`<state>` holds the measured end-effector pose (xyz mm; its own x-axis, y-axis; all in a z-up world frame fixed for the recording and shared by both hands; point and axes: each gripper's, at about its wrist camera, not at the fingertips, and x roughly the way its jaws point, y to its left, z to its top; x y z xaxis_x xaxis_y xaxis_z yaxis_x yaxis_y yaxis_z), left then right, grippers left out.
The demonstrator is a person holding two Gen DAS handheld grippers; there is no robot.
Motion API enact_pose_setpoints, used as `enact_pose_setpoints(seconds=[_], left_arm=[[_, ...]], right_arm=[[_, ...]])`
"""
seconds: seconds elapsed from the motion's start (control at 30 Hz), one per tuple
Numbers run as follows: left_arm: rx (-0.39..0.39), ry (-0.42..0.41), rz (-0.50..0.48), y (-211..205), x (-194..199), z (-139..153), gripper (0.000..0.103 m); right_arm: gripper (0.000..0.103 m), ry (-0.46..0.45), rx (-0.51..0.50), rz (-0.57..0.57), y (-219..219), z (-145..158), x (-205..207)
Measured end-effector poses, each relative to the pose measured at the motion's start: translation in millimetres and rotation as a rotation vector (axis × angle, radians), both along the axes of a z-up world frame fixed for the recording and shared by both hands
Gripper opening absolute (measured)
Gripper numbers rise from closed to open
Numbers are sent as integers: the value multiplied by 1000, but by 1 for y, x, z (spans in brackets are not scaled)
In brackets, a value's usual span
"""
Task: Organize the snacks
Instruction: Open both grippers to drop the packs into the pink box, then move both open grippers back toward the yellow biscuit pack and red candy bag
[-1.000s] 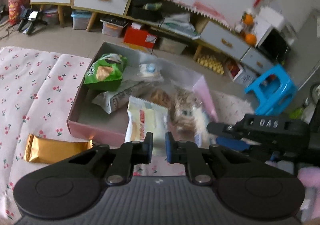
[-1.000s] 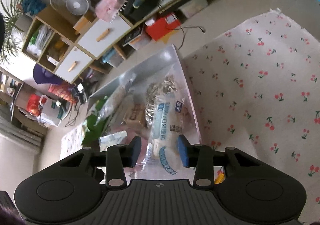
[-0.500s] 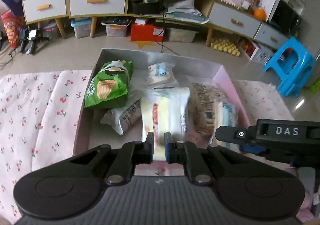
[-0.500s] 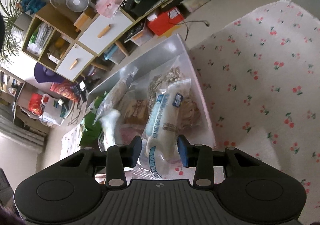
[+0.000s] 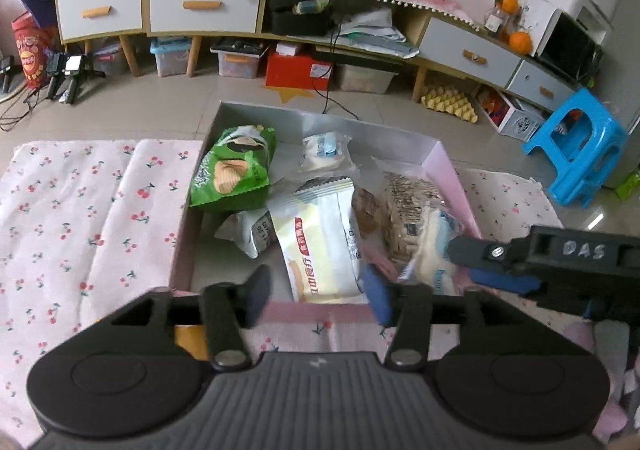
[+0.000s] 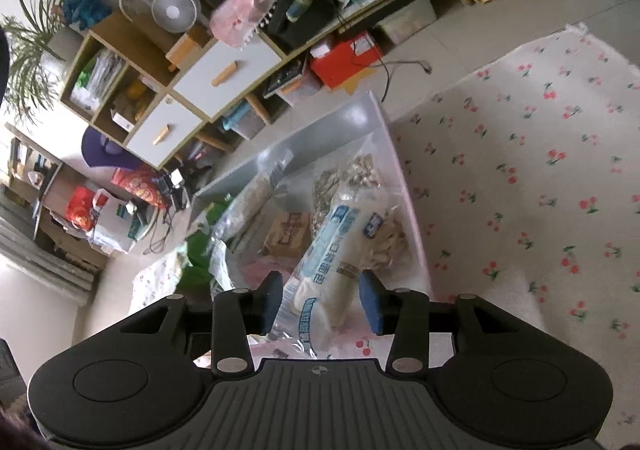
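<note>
Since the earlier frame my left claw [image 5: 316, 296] has let go of the cream-and-yellow wafer pack [image 5: 320, 242], which was pinched between its closed pads and now lies flat in the pink box [image 5: 450, 185]; the gold bar that lay left of the box has slipped almost wholly out of sight behind the claw. The left jaws are opening, with the near end of the wafer pack between them but neither pad pressing on it.

My right claw [image 6: 320, 302] is opening too. The clear bag with blue print [image 6: 340, 262] lies between its blue pads [image 6: 370, 302], with gaps showing on both sides (so I read it as released). That bag rests along the right wall of the box, partly on a bag of seeds [image 6: 344, 179].

Inside the box, a green chip bag [image 5: 234, 169] leans at the left wall, a small white pouch [image 5: 324, 151] sits near the far wall, and a grey-white packet [image 5: 248, 232] lies under the wafer pack's left edge. The box stands on a cherry-print cloth [image 5: 80, 209] covering the table.
</note>
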<state>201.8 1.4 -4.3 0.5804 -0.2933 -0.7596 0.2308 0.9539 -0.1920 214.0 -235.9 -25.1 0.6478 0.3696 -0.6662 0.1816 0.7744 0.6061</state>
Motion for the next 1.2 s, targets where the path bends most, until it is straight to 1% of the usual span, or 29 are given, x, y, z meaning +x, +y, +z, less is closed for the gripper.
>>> enact_pose_setpoints(seconds=[0.03,0.1,0.2,0.27,0.33,0.4,0.47,0.53,0.7,0.83,0.9,1.0,1.1,1.2], left_arm=[[1,-5,-3,1,-3,3,56],[-1,-6,-7,2,-9,7,61],[-16,0,-7,3,-19,12,72],[-18,-2,-17,2,-26,15,75],[-5,-2,-27,2,-34,17,84],[7,-6,-37,3,-42,20,85],[12,-13,-32,5,-50,23,89],[14,-15,-23,9,-58,25,95],[30,-10,-16,17,-78,23,99],[60,5,5,22,-94,17,101],[68,23,25,24,-103,10,102],[87,62,61,24,-119,-3,101],[90,73,113,24,-131,-13,101],[73,81,171,30,-142,-20,101]], right_arm=[[54,-2,4,-5,-2,4,-3],[67,-1,8,-12,-8,9,-11],[68,8,-13,-3,-12,16,-22],[68,8,-34,11,-14,20,-31],[70,3,-56,26,-14,26,-41],[76,-6,-75,43,-14,33,-51],[81,-7,-99,63,-13,39,-60],[82,-18,-126,90,-9,46,-71],[92,-63,-199,172,3,58,-97],[93,-86,-254,243,13,58,-117],[93,-112,-289,270,17,56,-126],[93,-150,-291,335,19,47,-138],[93,-159,-308,413,23,38,-146],[93,-167,-362,486,28,26,-156]])
